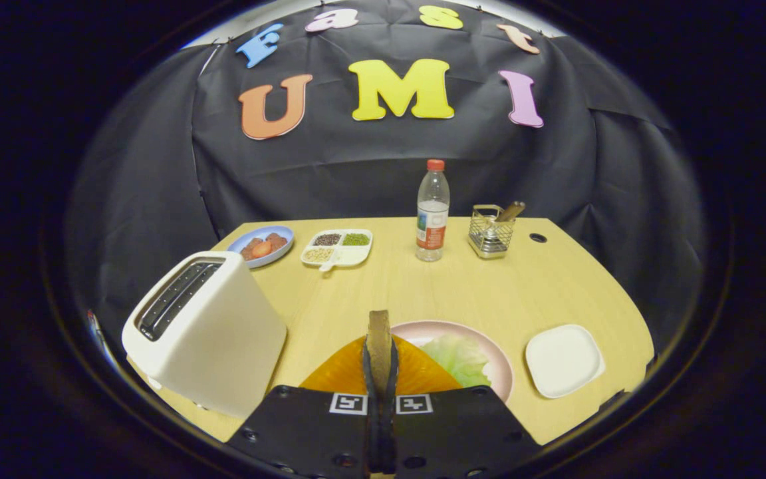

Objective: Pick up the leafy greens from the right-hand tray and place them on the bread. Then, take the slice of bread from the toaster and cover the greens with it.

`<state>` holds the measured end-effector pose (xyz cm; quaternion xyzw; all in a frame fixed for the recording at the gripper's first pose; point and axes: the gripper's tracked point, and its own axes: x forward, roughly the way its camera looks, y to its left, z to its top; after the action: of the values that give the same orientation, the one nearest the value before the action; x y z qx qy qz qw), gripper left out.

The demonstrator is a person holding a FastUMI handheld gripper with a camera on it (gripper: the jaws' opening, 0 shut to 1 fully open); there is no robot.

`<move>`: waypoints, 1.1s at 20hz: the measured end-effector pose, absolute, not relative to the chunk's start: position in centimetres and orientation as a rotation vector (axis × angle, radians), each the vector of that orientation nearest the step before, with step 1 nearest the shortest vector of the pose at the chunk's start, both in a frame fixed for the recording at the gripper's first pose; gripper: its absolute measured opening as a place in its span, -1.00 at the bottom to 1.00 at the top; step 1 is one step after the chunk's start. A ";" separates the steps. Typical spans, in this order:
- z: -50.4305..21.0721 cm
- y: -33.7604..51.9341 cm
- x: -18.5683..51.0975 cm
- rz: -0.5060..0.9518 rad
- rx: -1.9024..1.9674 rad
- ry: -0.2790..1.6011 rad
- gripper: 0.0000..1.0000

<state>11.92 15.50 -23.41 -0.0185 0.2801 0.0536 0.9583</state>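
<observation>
My gripper (380,362) is shut on a slice of bread (379,327), held upright and edge-on, its brown crust sticking up above the fingertips. Just beyond and right of the fingers lies a pale green leafy piece (457,357) on a pink plate (499,362). An orange ribbed dish (346,376) shows under the fingers, covering the plate's left part. Whatever lies beneath the greens is hidden. The white toaster (207,332) stands to the left of the fingers, its two dark slots (177,296) facing up. A white square tray (564,360) sits to the right of the plate with nothing on it.
At the back of the wooden table (423,286) stand a water bottle (432,211), a wire holder with a utensil (491,230), a divided white dish of grains (336,247) and a blue plate of food (263,245). The table's front right edge runs close to the white tray.
</observation>
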 end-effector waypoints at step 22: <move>-29.7 6.2 13.5 0.064 0.087 0.687 -0.26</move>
<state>13.48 6.24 -29.74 0.0426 0.3364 0.0315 0.9402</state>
